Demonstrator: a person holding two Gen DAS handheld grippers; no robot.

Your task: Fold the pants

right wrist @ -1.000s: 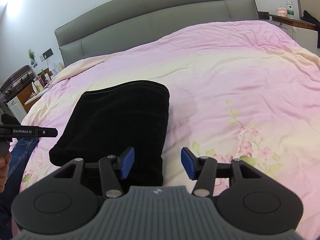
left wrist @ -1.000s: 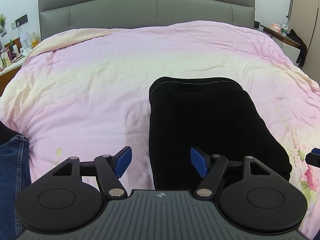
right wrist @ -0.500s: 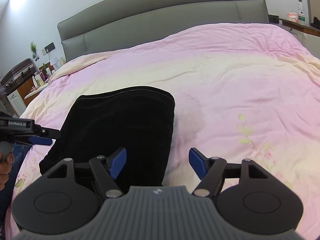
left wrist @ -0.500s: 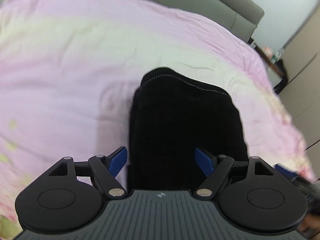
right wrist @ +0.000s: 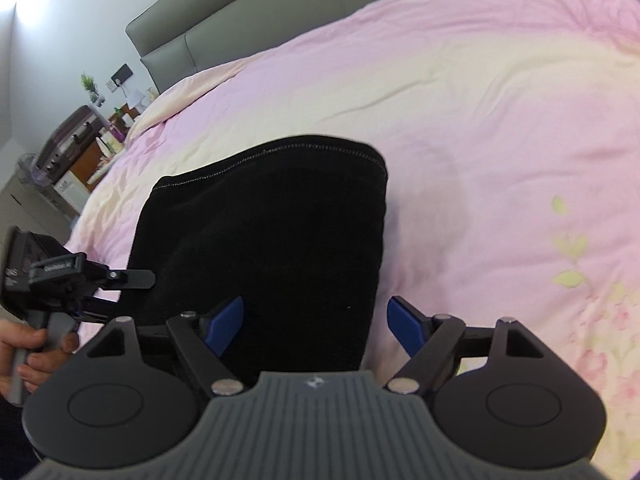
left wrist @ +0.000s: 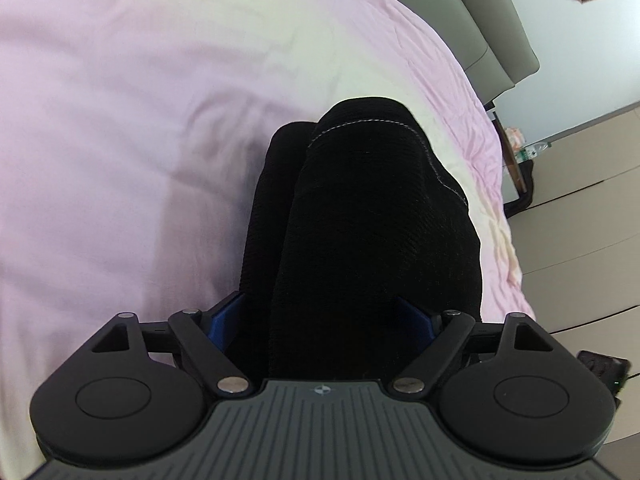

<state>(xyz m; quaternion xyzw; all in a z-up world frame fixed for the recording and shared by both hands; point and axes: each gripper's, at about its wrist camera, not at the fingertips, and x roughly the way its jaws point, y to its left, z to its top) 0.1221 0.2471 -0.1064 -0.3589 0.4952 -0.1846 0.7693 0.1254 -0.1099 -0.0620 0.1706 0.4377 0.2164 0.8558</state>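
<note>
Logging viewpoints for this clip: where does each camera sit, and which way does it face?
Left wrist: on the left gripper, angled down along the folded black pants; jaws opening astride their near end.
Right wrist: on the right gripper, looking across the pink duvet toward the headboard; jaws opening; a hand shows.
Shared: pants, duvet, headboard.

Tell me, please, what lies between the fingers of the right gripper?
In the right wrist view, the near right edge of the folded black pants and a strip of pink duvet lie between the opening right gripper's fingers.
</note>
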